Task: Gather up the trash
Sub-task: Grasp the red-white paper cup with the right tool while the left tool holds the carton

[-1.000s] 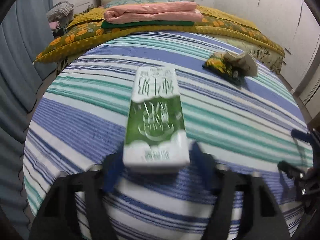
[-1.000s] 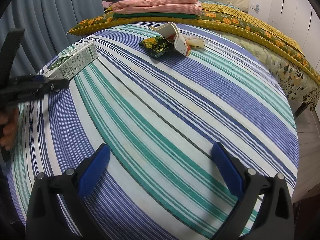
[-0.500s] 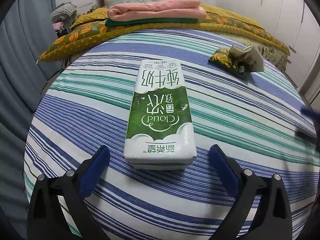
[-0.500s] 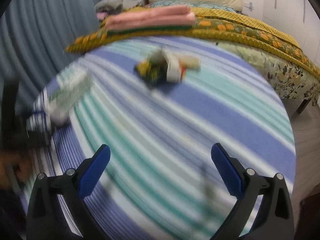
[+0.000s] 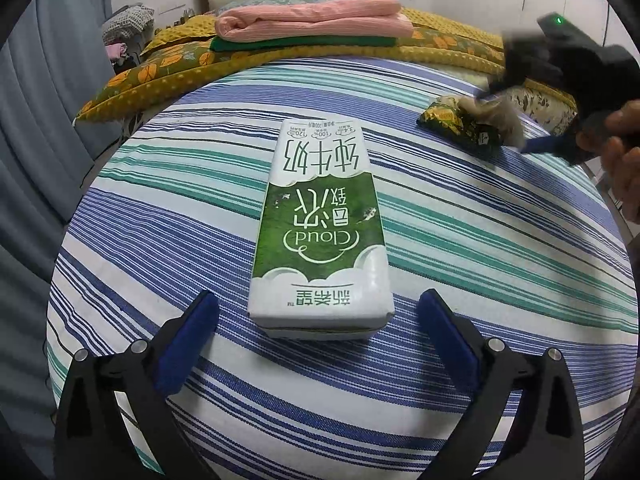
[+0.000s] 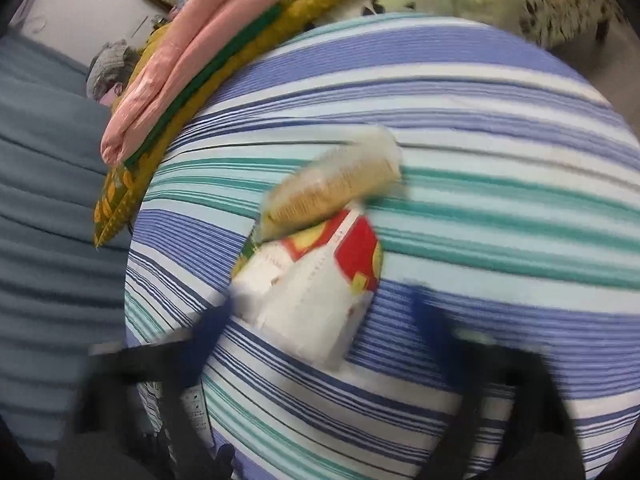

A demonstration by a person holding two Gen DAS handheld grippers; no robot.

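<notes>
A green-and-white milk carton point(image 5: 320, 220) lies flat on the striped sheet point(image 5: 160, 240). My left gripper point(image 5: 319, 300) stands open, a blue pad on each side of the carton's near end, neither touching it. My right gripper point(image 6: 320, 324) is blurred and its jaws are closing over a small trash pile. A crumpled white-and-red carton point(image 6: 316, 292) lies between its fingers; the left one is at the carton's edge, the right one apart. Behind it lies a clear wrapper point(image 6: 336, 188). In the left wrist view the right gripper point(image 5: 507, 119) hovers at a green snack bag point(image 5: 448, 118).
Folded pink blankets point(image 5: 312, 20) on a green one rest on a yellow floral quilt point(image 5: 160, 68) at the back. A grey curtain point(image 5: 32, 120) hangs along the left. A hand point(image 5: 616, 140) holds the right gripper at the bed's right edge.
My left gripper opened and left the milk carton lying on the sheet. My right gripper swept across the bed to the trash pile, rolled, and its jaws narrowed.
</notes>
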